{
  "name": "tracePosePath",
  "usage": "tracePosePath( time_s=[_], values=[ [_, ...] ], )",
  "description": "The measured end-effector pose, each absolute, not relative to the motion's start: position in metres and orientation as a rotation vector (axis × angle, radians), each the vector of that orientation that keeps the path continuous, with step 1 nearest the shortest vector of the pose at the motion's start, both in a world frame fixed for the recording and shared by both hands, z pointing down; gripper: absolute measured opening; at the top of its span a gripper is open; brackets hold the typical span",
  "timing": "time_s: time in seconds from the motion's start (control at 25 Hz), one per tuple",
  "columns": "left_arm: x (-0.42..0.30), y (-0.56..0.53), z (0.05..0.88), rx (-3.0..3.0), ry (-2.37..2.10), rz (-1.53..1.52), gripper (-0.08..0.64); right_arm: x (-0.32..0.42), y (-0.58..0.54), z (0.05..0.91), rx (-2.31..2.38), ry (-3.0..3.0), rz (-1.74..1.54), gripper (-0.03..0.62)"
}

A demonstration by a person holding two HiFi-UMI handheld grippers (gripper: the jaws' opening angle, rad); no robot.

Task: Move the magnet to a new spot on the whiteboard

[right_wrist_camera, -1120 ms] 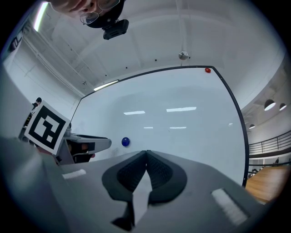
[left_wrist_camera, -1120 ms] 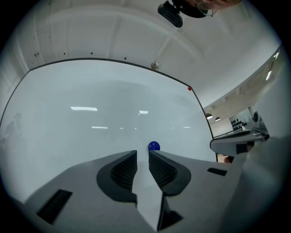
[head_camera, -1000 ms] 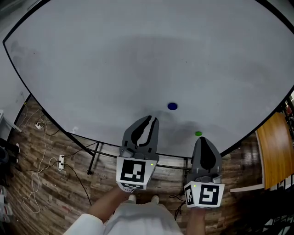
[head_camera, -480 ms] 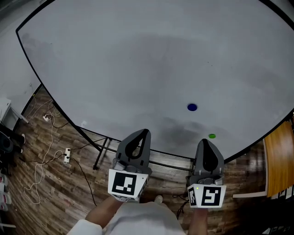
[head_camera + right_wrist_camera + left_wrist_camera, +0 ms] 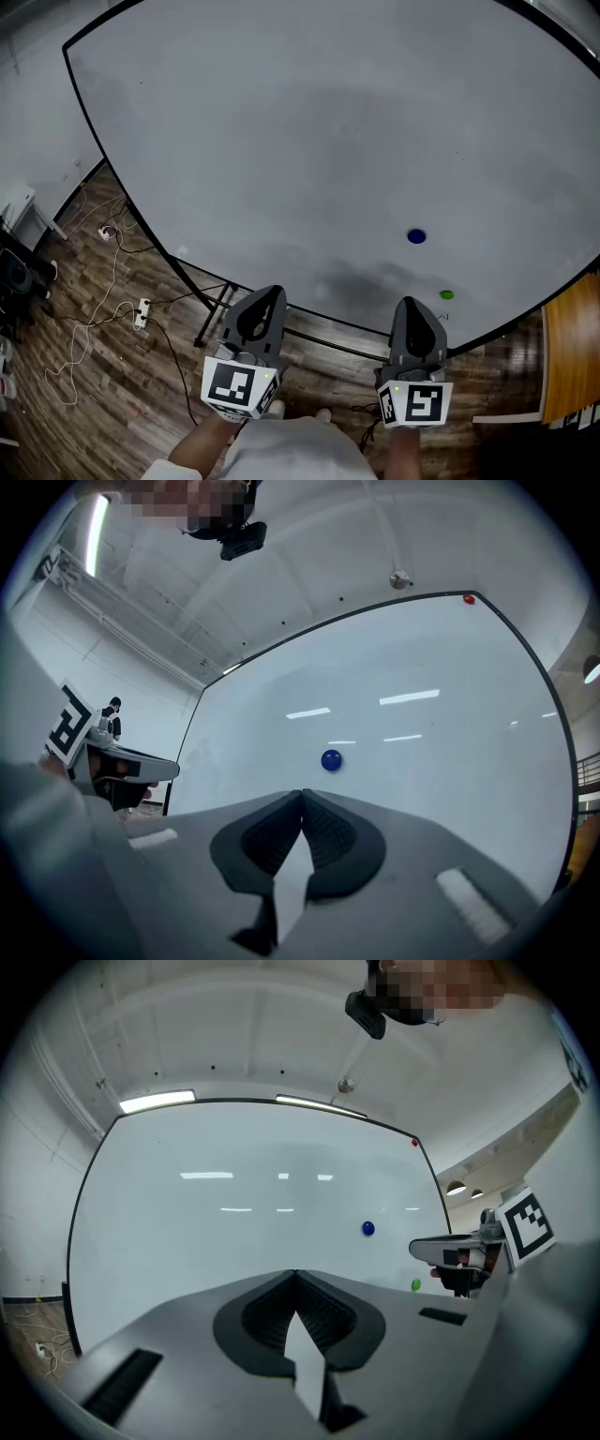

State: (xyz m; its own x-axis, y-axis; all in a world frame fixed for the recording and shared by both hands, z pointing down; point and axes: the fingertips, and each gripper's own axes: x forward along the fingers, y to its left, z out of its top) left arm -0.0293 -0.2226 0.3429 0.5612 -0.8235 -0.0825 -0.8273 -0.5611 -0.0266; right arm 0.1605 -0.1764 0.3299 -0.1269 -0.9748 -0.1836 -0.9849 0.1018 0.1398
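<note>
Both grippers are off the whiteboard point(image 5: 309, 141), held low in front of its bottom edge. Left gripper point(image 5: 274, 292): jaws fully together, tips meeting, nothing between them. Right gripper point(image 5: 410, 303): same, jaws pressed closed and empty; its own view shows only the board through the gap below the tips.

Blue magnet point(image 5: 415, 236) sits on the lower right part of the board, up and slightly right of the right gripper and well apart from it. Green magnet point(image 5: 446, 294) sits lower and further right, near the bottom edge, closer to the right gripper but not touching it. A red magnet point(image 5: 468, 599) is at the top corner of the board. The task does not say which magnet is meant; the blue one sits almost straight ahead in the right gripper view.

Step in hand, as a judgement: no magnet is gripped and neither gripper is on the board, so this is either the moment ahead of the reach or the rest after a placement; these frames cannot settle which.

If the move is yet to be made, the next step calls for spreading the jaws of one gripper, likely the right, bringing it up to the magnet, and closing on its rim before lifting or sliding it to a bare area. The magnet is small and flat, so the pinch needs to be square.
</note>
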Motion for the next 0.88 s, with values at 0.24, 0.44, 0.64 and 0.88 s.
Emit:
tracePosePath(
  time_s=[0.24,0.44,0.64,0.88],
  values=[
    [-0.031,-0.219,0.351,-2.756,1.434,0.108,0.006,0.153,-0.184,0.343,-2.032,2.332,0.312,0.0],
    [-0.029,-0.222,0.356,-2.771,1.43,0.108,0.006,0.148,-0.19,0.347,-2.027,2.34,0.31,0.0],
    [-0.032,-0.222,0.354,-2.77,1.427,0.114,0.006,0.146,-0.188,0.346,-2.036,2.342,0.319,0.0],
    [-0.03,-0.221,0.353,-2.782,1.409,0.122,0.006,0.144,-0.187,0.345,-2.035,2.343,0.324,0.0]
  ],
)
